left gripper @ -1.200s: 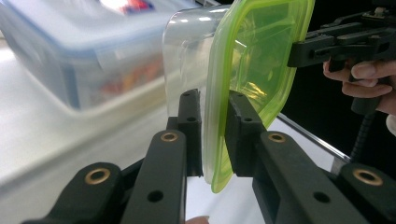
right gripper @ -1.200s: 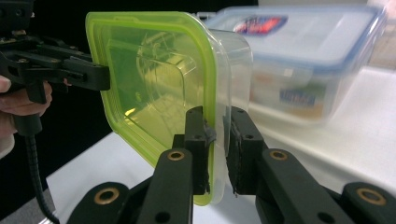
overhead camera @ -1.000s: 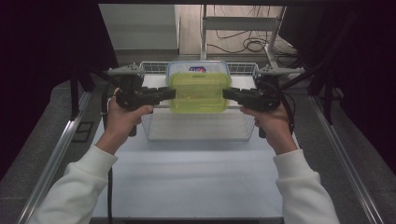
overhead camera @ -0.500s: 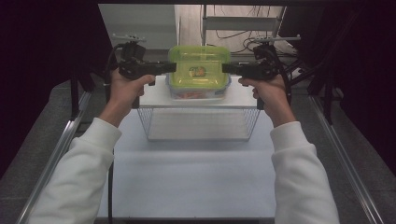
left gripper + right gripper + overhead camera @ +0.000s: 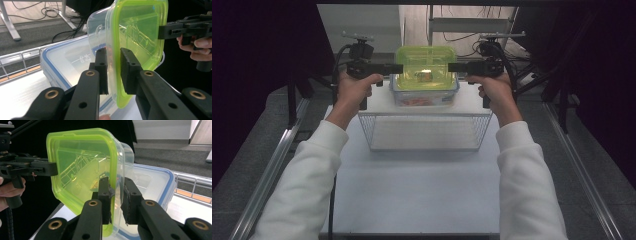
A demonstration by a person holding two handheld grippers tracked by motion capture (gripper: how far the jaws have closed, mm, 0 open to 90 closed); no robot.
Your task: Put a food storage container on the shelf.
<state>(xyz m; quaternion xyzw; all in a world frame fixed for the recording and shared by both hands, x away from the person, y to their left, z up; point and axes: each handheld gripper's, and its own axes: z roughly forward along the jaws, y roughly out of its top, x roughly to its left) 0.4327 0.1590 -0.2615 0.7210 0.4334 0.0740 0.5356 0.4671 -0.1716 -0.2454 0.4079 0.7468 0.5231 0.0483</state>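
Beyond the white wire basket [image 5: 424, 131], at the far end of the table [image 5: 422, 190], left tool [image 5: 396, 68] and right tool [image 5: 454, 67] both clamp the rim of the clear plastic container with green lid [image 5: 425, 67], one per side. It's held above a blue-rimmed clear lidded box [image 5: 424, 97] resting on the table.
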